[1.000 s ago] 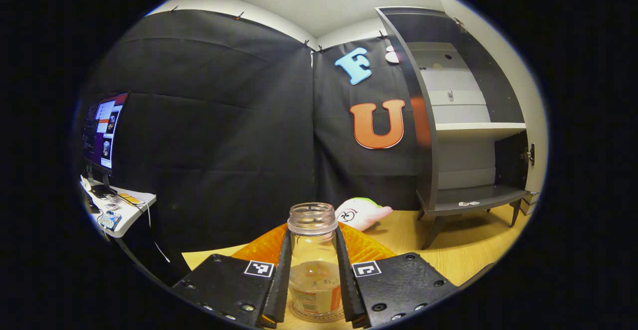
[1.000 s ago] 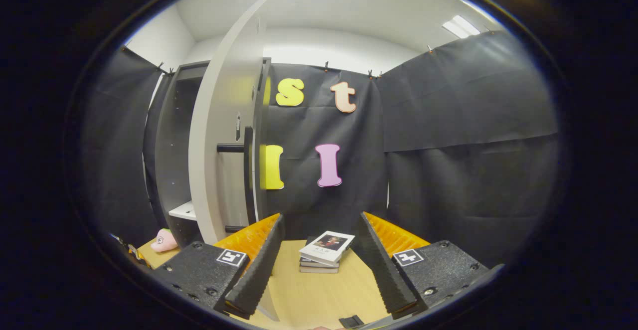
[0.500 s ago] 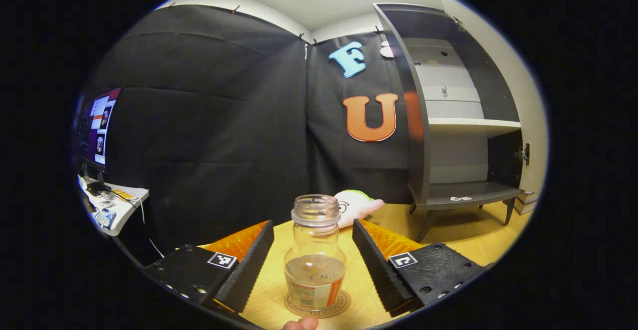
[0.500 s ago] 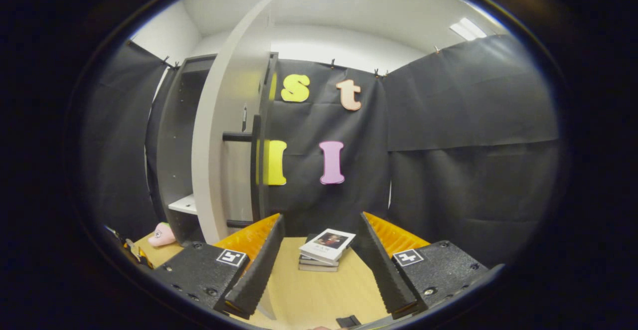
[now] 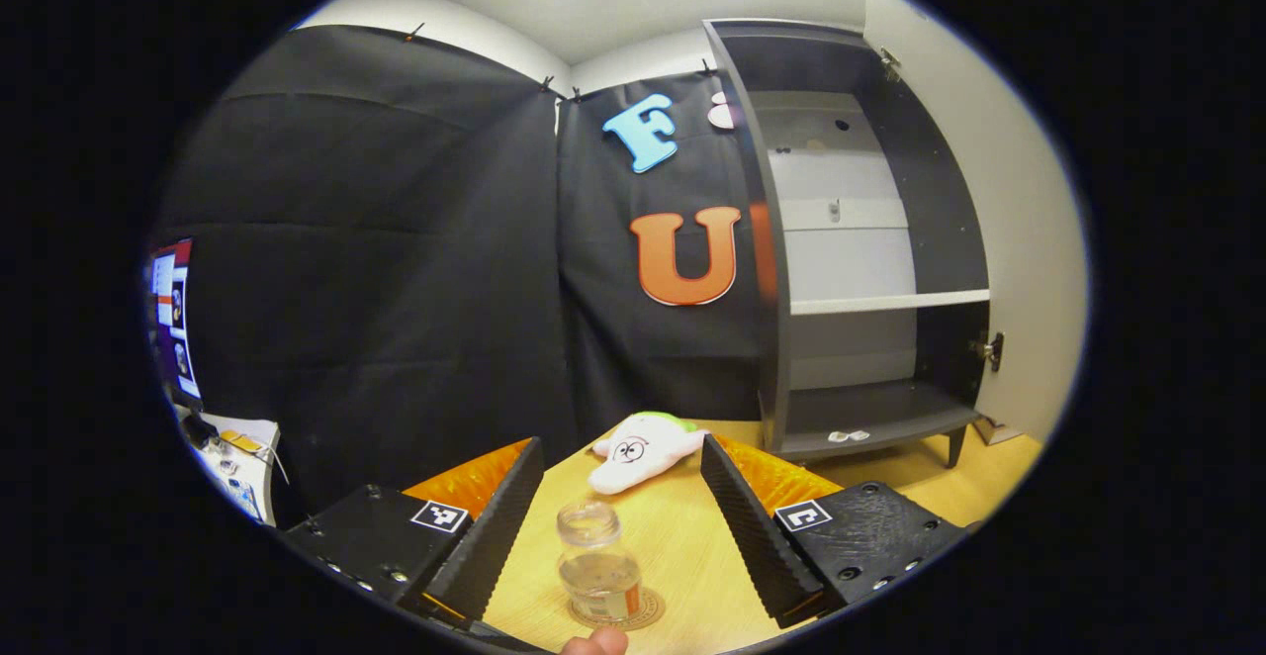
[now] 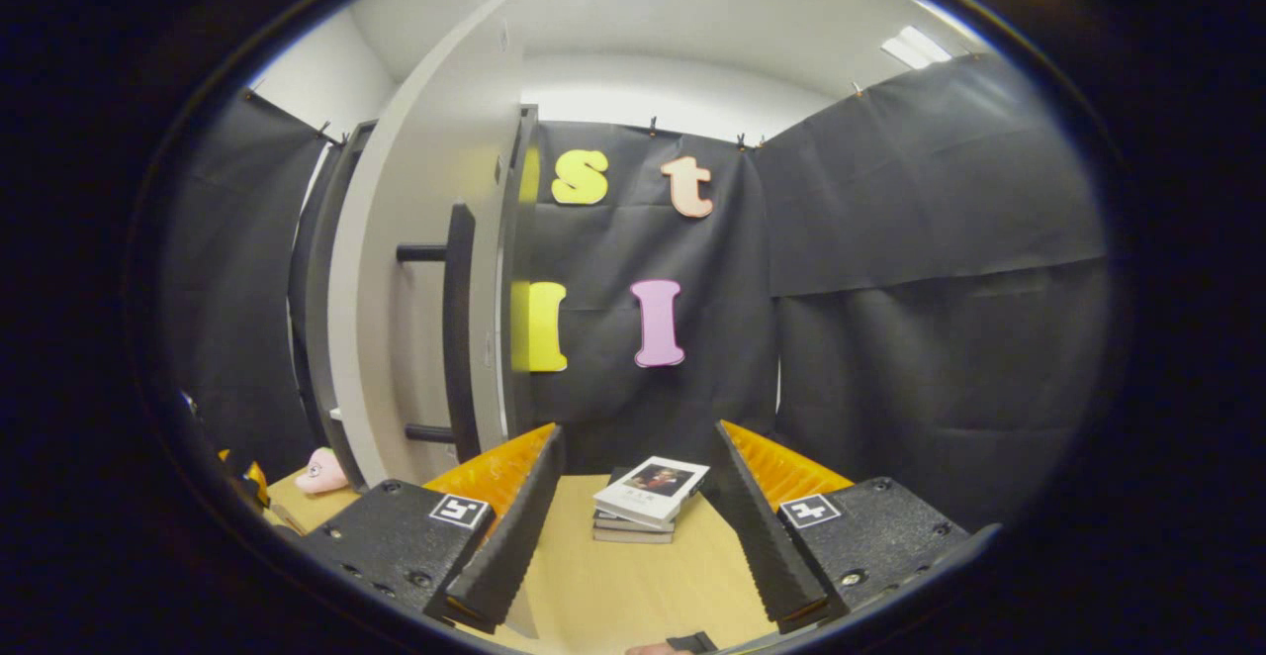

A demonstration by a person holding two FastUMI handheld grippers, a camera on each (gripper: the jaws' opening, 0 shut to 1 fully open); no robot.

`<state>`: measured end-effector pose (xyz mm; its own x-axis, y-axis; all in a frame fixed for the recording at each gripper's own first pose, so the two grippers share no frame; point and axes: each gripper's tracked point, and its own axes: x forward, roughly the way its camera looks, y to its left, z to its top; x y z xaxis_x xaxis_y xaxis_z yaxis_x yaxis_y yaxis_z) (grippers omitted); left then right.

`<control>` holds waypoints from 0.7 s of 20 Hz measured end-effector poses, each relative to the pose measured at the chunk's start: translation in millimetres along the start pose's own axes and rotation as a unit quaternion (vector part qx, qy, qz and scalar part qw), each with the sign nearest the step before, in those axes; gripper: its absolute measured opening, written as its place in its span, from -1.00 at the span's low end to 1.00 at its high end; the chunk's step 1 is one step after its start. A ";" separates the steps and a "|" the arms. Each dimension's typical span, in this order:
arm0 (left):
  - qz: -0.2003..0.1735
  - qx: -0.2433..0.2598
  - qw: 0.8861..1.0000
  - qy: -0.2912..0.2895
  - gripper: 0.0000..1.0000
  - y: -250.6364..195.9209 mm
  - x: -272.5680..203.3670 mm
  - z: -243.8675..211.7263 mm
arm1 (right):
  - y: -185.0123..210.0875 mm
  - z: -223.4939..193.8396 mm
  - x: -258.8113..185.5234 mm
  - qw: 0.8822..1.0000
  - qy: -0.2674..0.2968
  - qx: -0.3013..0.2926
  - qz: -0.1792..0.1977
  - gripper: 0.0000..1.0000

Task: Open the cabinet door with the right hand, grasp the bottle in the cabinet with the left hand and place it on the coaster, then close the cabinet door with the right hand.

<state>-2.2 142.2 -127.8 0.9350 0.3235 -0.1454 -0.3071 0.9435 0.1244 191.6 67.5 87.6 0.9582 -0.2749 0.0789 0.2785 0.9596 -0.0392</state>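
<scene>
A small clear bottle (image 5: 596,576) without a cap stands upright on a round coaster (image 5: 648,611) on the wooden table, low in the left gripper view. My left gripper (image 5: 623,521) is open and raised behind the bottle, touching nothing. The grey cabinet (image 5: 860,239) stands open at the right, its shelves bare apart from small bits on the bottom one. In the right gripper view the cabinet door (image 6: 415,269) with its dark bar handle (image 6: 457,328) stands ajar to the left. My right gripper (image 6: 633,526) is open, to the right of the door and apart from it.
A pink and white plush toy (image 5: 643,437) lies on the table between the bottle and the cabinet. A stack of books (image 6: 648,499) sits ahead of my right gripper. A monitor (image 5: 170,314) and a cluttered side desk (image 5: 237,447) are at far left.
My left gripper let go of the bottle, opened, then pulled back and up, leaving it on the coaster. In the right gripper view the door and handle now sit closer and more face-on.
</scene>
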 end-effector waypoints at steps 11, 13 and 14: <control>-0.081 0.021 0.996 -0.040 0.94 -67.5 -24.5 88.2 | 17.5 26.3 21.0 0.998 -0.031 0.017 0.052 0.84; -0.093 0.025 0.995 -0.040 0.96 -77.5 -29.5 86.7 | 17.3 28.6 22.4 0.998 -0.033 0.009 0.051 0.84; -0.098 0.027 0.994 -0.039 0.98 -82.5 -31.4 85.1 | 17.5 29.7 22.5 0.998 -0.033 0.006 0.051 0.84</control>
<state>8.9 48.1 -50.0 0.9877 0.1242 -0.0949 -0.1087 0.9821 0.1539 216.2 79.8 118.3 0.9750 -0.1722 0.1402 0.1791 0.9831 -0.0382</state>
